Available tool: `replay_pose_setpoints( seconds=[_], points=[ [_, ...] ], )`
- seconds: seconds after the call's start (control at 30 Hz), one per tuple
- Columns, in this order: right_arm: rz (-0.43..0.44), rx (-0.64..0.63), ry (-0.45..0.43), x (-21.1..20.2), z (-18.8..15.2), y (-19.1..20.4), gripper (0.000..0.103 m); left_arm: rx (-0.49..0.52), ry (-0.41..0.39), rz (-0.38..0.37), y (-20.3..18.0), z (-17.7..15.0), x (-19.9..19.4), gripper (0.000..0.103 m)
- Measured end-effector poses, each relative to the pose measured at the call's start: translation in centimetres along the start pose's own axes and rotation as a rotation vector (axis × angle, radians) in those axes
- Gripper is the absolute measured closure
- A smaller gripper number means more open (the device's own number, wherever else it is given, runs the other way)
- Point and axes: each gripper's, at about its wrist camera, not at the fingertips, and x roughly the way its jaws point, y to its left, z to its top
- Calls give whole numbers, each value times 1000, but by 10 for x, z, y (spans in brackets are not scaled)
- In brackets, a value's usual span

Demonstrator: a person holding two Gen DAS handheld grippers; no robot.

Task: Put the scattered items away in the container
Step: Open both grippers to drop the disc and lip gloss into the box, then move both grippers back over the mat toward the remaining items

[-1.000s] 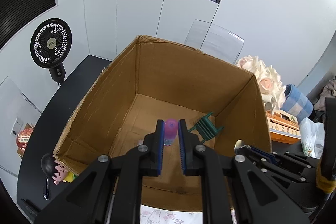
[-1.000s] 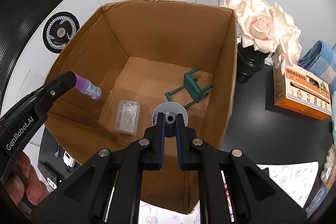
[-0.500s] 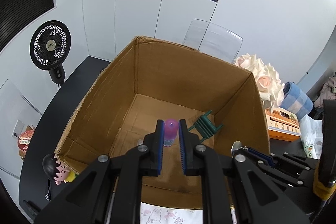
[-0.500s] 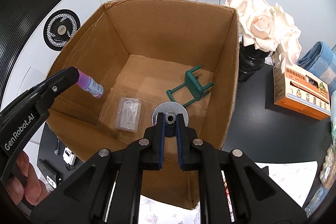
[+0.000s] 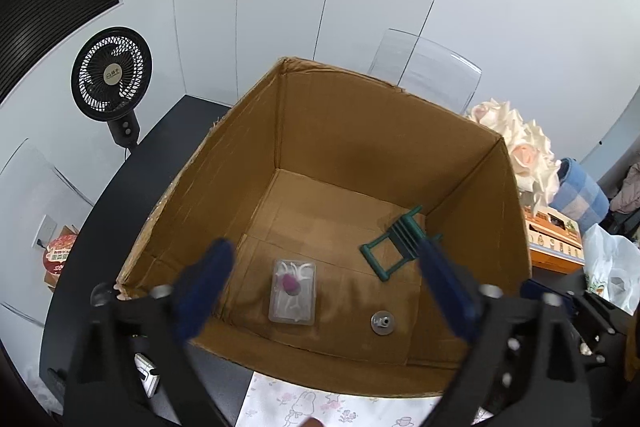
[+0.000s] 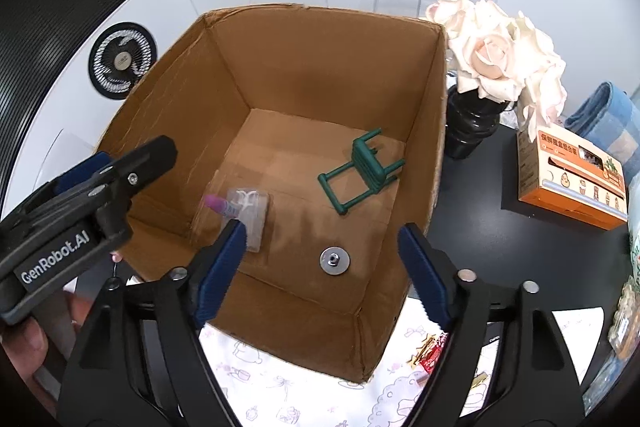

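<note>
An open cardboard box [image 5: 472,367] [image 6: 436,115] stands on the dark table. Inside it lie a green toy chair [image 5: 400,241] [image 6: 366,167], a clear plastic packet [image 5: 293,291] [image 6: 252,211], a purple tube [image 5: 291,285] [image 6: 222,205] on or just above the packet, and a silver metal disc [image 5: 383,323] [image 6: 334,259]. My left gripper [image 5: 324,291] hangs open above the box's near left side. My right gripper [image 6: 320,263] is open above the near right side. Nothing is between either pair of fingers.
A black fan [image 5: 111,77] stands at the left. A black vase of pale roses [image 6: 496,59] and an orange carton [image 6: 572,179] sit right of the box. A printed cloth [image 6: 280,387] lies at the near edge, with small items [image 6: 430,355] on it.
Both grippers opened. The purple tube left the left gripper and dropped onto the packet. The metal disc left the right gripper and now lies on the box floor.
</note>
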Motion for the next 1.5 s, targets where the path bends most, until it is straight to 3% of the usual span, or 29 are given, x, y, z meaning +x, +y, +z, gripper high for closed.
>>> replay_pose_setpoints(
  seconds=[0.1, 0.3, 1.0, 1.5],
  points=[
    [-3, -4, -10, -6, -2, 0, 6, -11, -6, -21, 1, 1, -3, 1],
    [-8, -13, -30, -17, -5, 1, 0, -18, -17, -30, 2, 1, -9, 1],
    [-20, 31, -109, -73, -32, -35, 0, 32, -40, -37, -22, -21, -38, 1],
    [-80, 108, -134, -120, -93, -109, 0, 118, -43, -107, -94, -63, -59, 1]
  ],
)
